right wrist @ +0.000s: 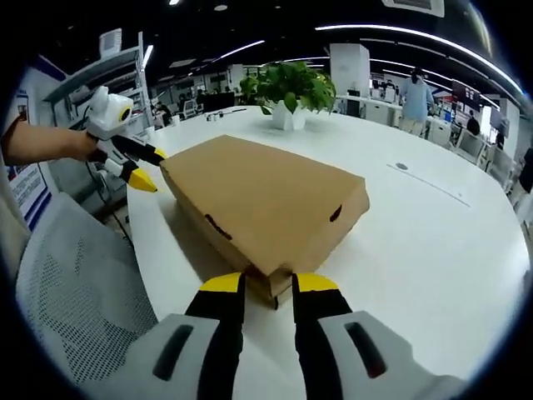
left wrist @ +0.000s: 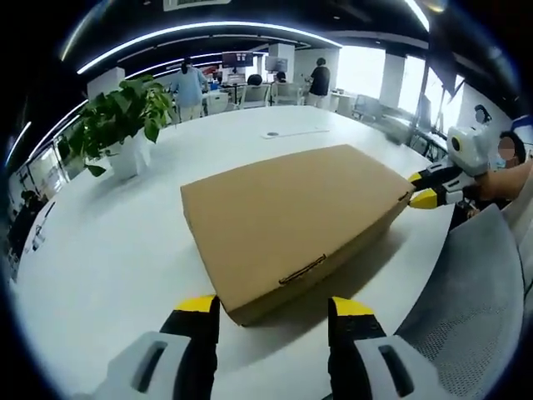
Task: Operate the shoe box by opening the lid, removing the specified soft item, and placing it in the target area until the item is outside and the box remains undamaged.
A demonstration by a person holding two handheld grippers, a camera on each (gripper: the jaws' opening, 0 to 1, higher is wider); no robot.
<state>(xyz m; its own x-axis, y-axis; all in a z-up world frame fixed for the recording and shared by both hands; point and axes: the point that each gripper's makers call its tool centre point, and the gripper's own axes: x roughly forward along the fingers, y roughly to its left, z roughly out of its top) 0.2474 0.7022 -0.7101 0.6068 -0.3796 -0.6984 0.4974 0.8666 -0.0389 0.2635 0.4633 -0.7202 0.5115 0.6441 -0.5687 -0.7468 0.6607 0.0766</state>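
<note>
Plain brown cardboard shoe box lies flat, lid closed, on white table.

We hold our left gripper with its yellow-tipped jaws spread wide and level, our right gripper with its jaws parted only narrowly, perhaps touching something between them, and a bare forearm reaches in behind the left one.

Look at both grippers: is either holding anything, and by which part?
Nothing is held. Both the left gripper and right gripper are open at corners of the closed box.
</note>
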